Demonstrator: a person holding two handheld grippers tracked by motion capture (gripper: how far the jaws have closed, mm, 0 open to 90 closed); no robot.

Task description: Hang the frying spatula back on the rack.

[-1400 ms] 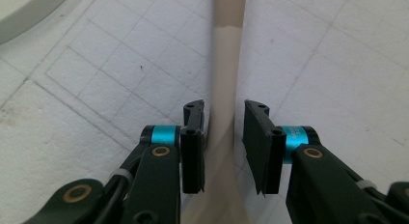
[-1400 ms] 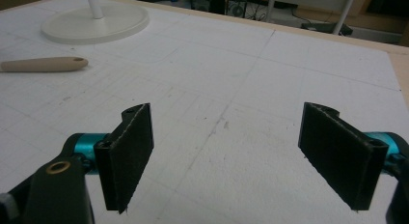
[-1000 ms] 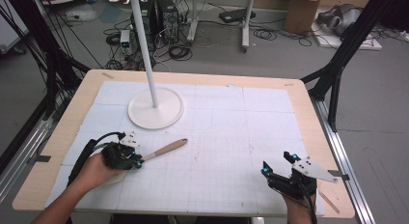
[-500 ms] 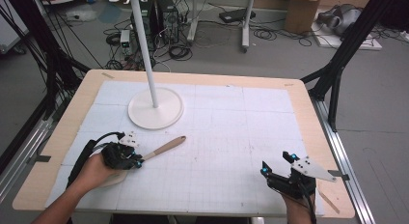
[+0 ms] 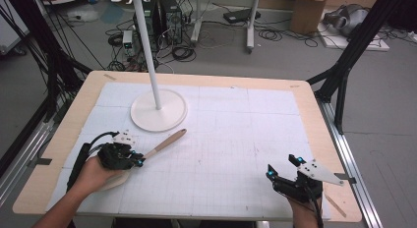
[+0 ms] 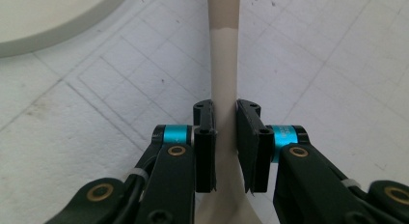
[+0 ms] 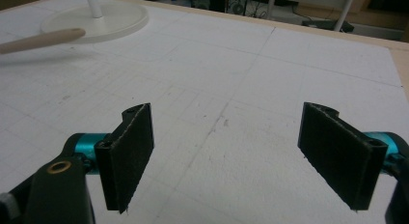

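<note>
On the left part of the wood-edged worktop (image 5: 314, 120), covered by a white gridded mat (image 5: 231, 134), a pale spatula with a light wooden handle (image 5: 164, 142) is lying flat, its handle angled up and to the right toward the round white base of a tall white hook stand (image 5: 158, 111). The handle's tip is seen just beside that base, apart from it. The spatula's broad pale blade is partly hidden under the left tongs (image 5: 139, 160), which are held in the person's left hand (image 5: 96, 171) near the worktop's front left.

From the left gripper view, the left tongs (image 6: 225, 137) are seen closed narrowly on the spatula (image 6: 224, 64) at the neck where the pale blade part narrows toward the wooden handle; both black pads are pressed against its sides. The curved rim of the stand base (image 6: 53, 21) is visible at the upper left of that view.

At the front right of the worktop, the right tongs (image 5: 281, 167) are held well apart from the spatula, with a grey three-cornered plate on top. In the right gripper view the right tongs (image 7: 243, 151) are spread wide, with nothing but bare mat (image 7: 251, 89) between the pads, and the spatula handle (image 7: 43, 40) is seen far off at the upper left, beside the stand base (image 7: 96, 16).
</note>
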